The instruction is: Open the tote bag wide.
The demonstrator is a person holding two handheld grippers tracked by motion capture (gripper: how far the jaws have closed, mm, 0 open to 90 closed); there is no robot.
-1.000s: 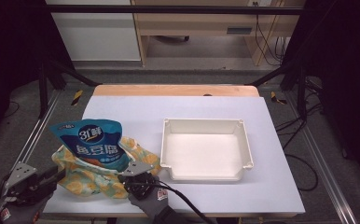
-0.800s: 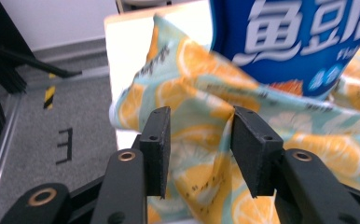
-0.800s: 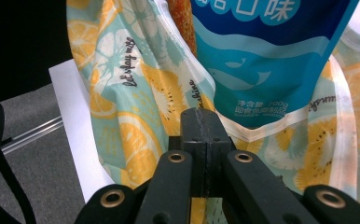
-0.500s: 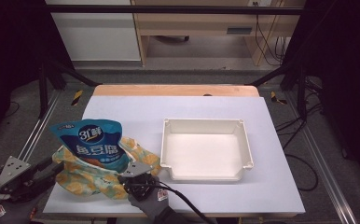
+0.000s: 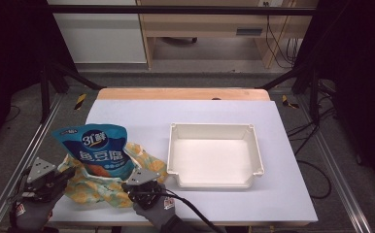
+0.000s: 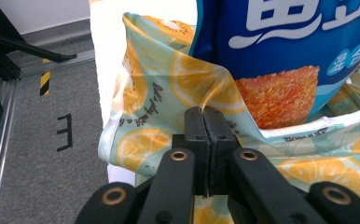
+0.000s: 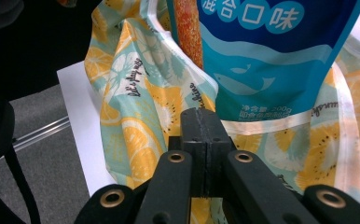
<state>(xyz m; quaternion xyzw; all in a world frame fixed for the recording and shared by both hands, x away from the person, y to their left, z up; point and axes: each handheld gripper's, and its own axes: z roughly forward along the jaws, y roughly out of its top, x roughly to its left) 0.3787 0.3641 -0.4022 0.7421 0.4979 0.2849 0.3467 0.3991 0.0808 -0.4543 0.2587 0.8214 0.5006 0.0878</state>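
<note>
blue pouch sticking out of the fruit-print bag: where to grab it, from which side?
Grip the pouch at its flat top edge, coming from above. It stands upright out of the bag, lower half buried, and both tongs, left and right, are clamped on the bag's rim.

Snack pouch and fruit-print bag crowd near-left corner; white tray blocks centre; far table open.

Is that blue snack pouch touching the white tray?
Apart. The high view shows bare table between the blue snack pouch, standing in the lemon-print bag, and the white tray.

Probably lab: framed test table
</note>
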